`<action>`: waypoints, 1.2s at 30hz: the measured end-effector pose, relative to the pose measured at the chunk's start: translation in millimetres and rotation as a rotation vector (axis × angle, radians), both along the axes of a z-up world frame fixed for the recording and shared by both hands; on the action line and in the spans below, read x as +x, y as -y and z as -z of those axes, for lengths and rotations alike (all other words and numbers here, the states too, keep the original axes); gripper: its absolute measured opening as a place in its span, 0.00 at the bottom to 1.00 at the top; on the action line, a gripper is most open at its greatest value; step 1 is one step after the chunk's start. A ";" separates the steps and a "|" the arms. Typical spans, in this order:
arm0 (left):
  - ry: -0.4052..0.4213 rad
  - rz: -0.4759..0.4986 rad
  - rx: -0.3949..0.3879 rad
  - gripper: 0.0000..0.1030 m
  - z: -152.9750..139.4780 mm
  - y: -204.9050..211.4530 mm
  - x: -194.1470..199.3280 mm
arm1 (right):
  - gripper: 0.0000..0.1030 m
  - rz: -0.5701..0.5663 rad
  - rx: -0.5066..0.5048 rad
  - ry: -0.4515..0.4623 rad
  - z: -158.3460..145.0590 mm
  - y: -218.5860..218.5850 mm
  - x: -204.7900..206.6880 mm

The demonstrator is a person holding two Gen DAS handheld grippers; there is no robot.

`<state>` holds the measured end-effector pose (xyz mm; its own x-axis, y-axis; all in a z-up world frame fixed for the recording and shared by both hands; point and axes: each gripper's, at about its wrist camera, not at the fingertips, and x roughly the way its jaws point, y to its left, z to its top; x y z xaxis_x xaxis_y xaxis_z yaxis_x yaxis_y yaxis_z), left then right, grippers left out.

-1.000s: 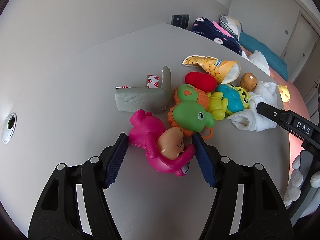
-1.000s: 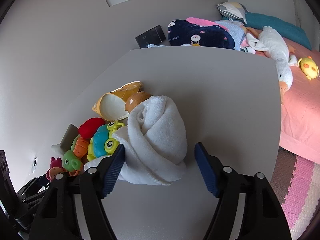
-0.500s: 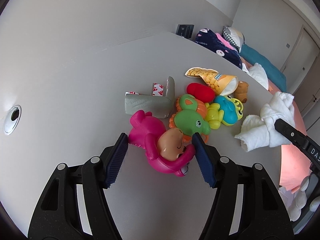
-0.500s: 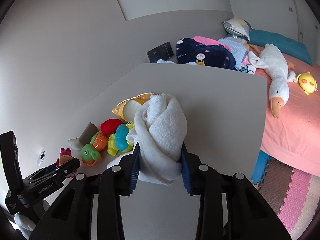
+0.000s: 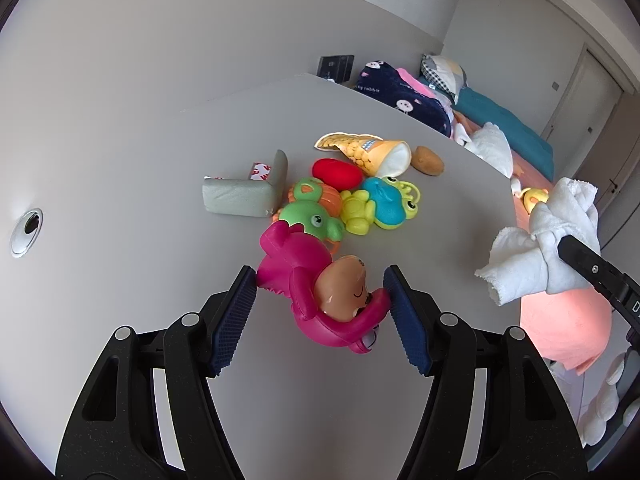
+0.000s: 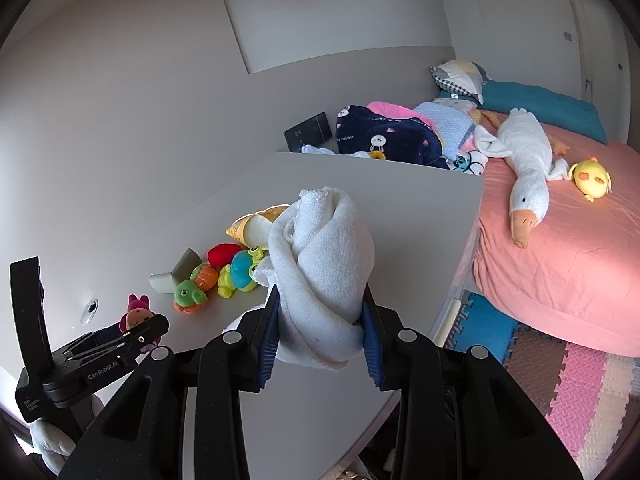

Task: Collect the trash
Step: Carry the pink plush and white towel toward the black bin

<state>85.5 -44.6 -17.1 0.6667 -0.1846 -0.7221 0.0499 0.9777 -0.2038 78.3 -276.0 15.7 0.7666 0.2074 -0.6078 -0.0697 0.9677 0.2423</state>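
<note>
My right gripper is shut on a rolled white towel and holds it in the air above the grey table; the towel also shows in the left wrist view. My left gripper is open around a pink toy figure lying on the table, with its jaws on either side of the toy. Beyond it lie an orange snack bag, a grey foam corner piece and a brown potato-like piece.
Green, orange, yellow, blue and red plastic toys sit clustered mid-table. A cable hole is at the table's left. A pink bed with a plush goose lies right of the table edge, foam floor mats below.
My right gripper closed on the white towel and lifted it up and away from the toy pile. My left gripper stayed open around the pink toy.
</note>
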 end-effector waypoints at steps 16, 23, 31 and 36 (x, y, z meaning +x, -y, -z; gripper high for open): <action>0.013 0.138 0.007 0.62 -11.0 76.0 -20.4 | 0.37 0.091 -0.012 0.013 -7.9 56.6 -47.9; 0.018 0.195 0.011 0.62 -16.1 103.6 -28.4 | 0.37 0.134 -0.020 0.024 -12.8 80.3 -66.1; 0.008 0.276 0.015 0.62 -15.6 141.5 -32.4 | 0.38 0.187 -0.036 0.026 -17.2 107.6 -86.3; 0.007 0.326 0.025 0.62 -16.3 164.0 -35.8 | 0.38 0.222 -0.039 0.023 -17.3 123.7 -96.6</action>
<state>49.7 -208.6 -0.8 0.5804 -0.3711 -0.7249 0.3620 0.9149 -0.1785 -18.3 -399.7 33.0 0.8046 0.0088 -0.5938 0.1410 0.9685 0.2053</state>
